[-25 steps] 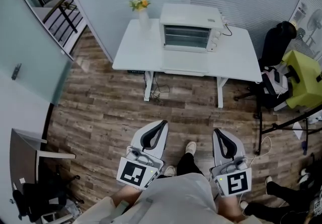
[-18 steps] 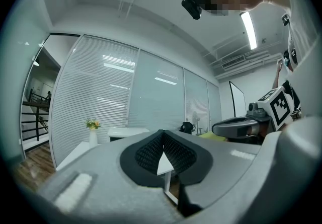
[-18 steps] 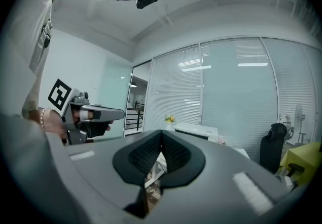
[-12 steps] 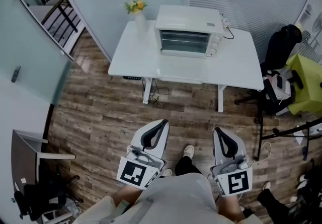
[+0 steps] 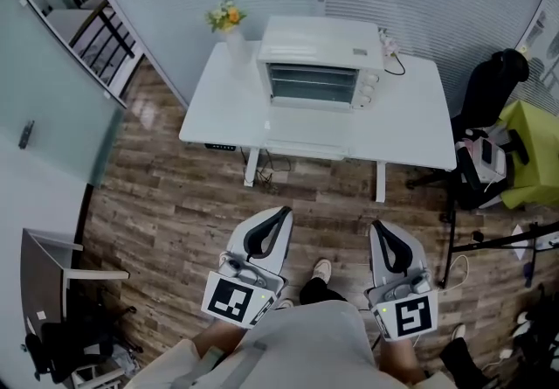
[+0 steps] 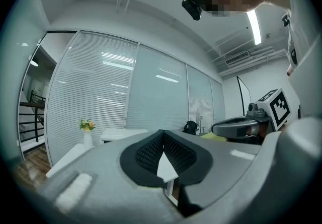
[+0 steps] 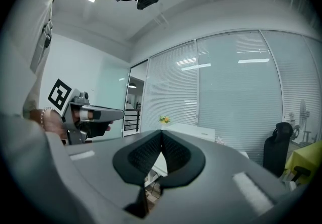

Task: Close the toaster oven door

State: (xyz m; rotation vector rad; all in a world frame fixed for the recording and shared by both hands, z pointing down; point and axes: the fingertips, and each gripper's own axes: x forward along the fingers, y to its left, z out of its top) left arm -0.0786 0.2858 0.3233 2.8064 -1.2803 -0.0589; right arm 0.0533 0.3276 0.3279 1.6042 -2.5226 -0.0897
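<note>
A white toaster oven (image 5: pixel 319 64) stands at the back of a white table (image 5: pixel 410 116) against the blinds. Its front faces me and the racks show inside; I cannot make out how the door stands. Both grippers are held level over the wooden floor, well short of the table. My left gripper (image 5: pixel 279 218) is shut with nothing in it, its pads meeting at the tips (image 6: pixel 162 133). Beside it, my right gripper (image 5: pixel 381 230) is also shut and empty (image 7: pixel 161 131). In the left gripper view only the table's edge (image 6: pixel 113 132) shows past the jaws.
A vase of flowers (image 5: pixel 229 24) stands on the table's left corner. A black office chair (image 5: pixel 489 90), a yellow-green seat (image 5: pixel 533 151) and a stand with cables (image 5: pixel 489 239) crowd the right. A dark chair (image 5: pixel 52 291) sits at lower left, a glass wall behind it.
The table and oven have slid lower and grown larger in the head view as the person walks toward them. Both grippers keep their place in the view and stay shut.
</note>
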